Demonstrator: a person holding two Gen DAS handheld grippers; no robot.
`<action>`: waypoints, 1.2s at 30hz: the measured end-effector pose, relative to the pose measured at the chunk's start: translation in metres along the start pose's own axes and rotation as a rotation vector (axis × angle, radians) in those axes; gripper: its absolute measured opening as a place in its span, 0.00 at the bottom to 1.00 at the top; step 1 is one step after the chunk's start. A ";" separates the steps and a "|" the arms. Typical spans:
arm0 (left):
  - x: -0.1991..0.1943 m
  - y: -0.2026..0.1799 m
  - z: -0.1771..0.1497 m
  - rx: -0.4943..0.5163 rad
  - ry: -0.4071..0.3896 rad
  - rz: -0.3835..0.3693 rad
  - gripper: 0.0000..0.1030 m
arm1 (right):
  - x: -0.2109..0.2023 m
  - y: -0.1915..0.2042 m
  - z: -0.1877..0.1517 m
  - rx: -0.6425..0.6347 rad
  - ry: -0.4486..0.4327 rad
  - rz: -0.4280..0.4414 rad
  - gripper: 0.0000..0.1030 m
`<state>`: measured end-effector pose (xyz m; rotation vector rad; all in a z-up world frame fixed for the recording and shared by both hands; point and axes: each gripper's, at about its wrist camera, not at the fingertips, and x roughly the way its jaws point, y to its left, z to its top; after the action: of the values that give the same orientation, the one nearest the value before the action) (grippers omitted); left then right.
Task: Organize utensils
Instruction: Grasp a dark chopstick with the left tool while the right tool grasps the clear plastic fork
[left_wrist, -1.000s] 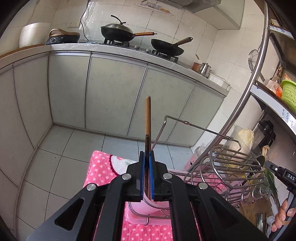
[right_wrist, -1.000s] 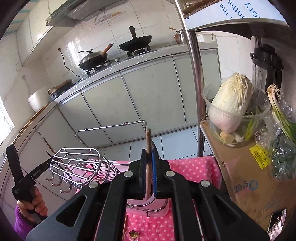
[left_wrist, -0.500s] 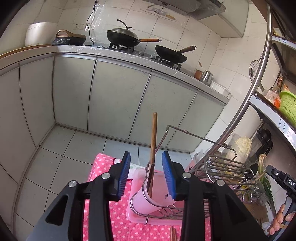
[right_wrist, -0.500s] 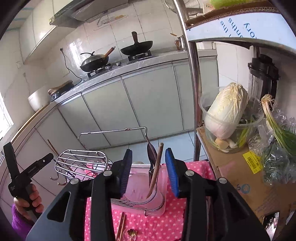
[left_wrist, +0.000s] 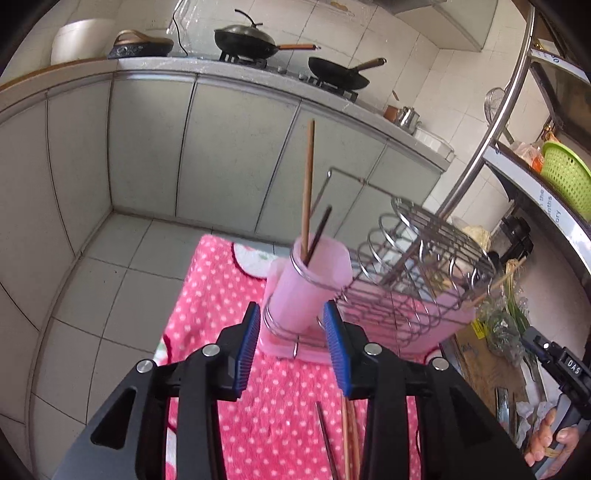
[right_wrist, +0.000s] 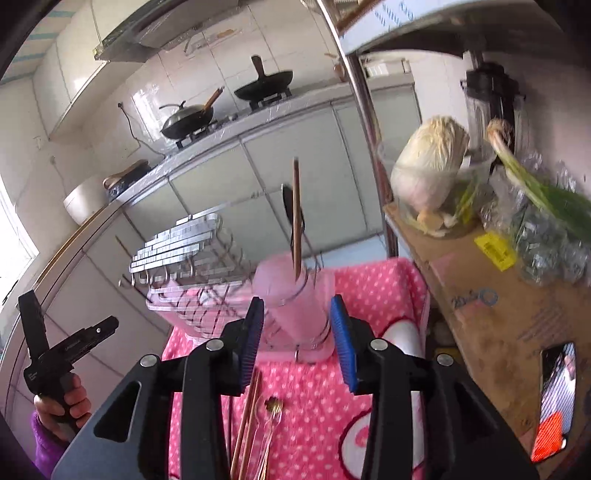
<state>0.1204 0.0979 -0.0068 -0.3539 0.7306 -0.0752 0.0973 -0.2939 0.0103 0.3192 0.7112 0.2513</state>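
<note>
A pink utensil cup (left_wrist: 308, 288) stands in a wire ring at the end of the dish rack (left_wrist: 417, 266). A wooden chopstick (left_wrist: 307, 192) and a dark utensil (left_wrist: 320, 230) stand in it. My left gripper (left_wrist: 293, 349) is open and empty, just short of the cup. In the right wrist view the cup (right_wrist: 295, 299) holds the chopstick (right_wrist: 296, 218) and a dark spoon (right_wrist: 290, 205). My right gripper (right_wrist: 297, 338) is open and empty, in front of the cup. Loose chopsticks (right_wrist: 247, 424) and a small spoon (right_wrist: 271, 413) lie on the cloth; the chopsticks also show in the left view (left_wrist: 347, 435).
The rack sits on a pink dotted cloth (left_wrist: 229, 295). A cardboard box (right_wrist: 491, 321) with a cabbage bowl (right_wrist: 432, 184) and spring onions (right_wrist: 535, 192) stands at the right. A steel shelf post (right_wrist: 365, 122) rises behind. Kitchen cabinets (left_wrist: 229, 147) lie beyond.
Both grippers opened and let go of the chopstick, which now stands in the pink cup. Both then drew back and dropped lower, so the cup sits farther ahead.
</note>
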 end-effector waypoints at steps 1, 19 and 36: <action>0.004 -0.002 -0.008 0.004 0.026 -0.010 0.34 | 0.006 -0.002 -0.010 0.010 0.030 0.014 0.37; 0.121 -0.036 -0.104 0.014 0.555 -0.001 0.18 | 0.114 -0.013 -0.121 0.191 0.473 0.149 0.37; 0.154 -0.065 -0.114 0.083 0.564 0.071 0.06 | 0.161 0.002 -0.140 0.190 0.563 0.166 0.15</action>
<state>0.1634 -0.0253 -0.1616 -0.2260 1.2934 -0.1400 0.1203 -0.2104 -0.1849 0.4978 1.2712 0.4406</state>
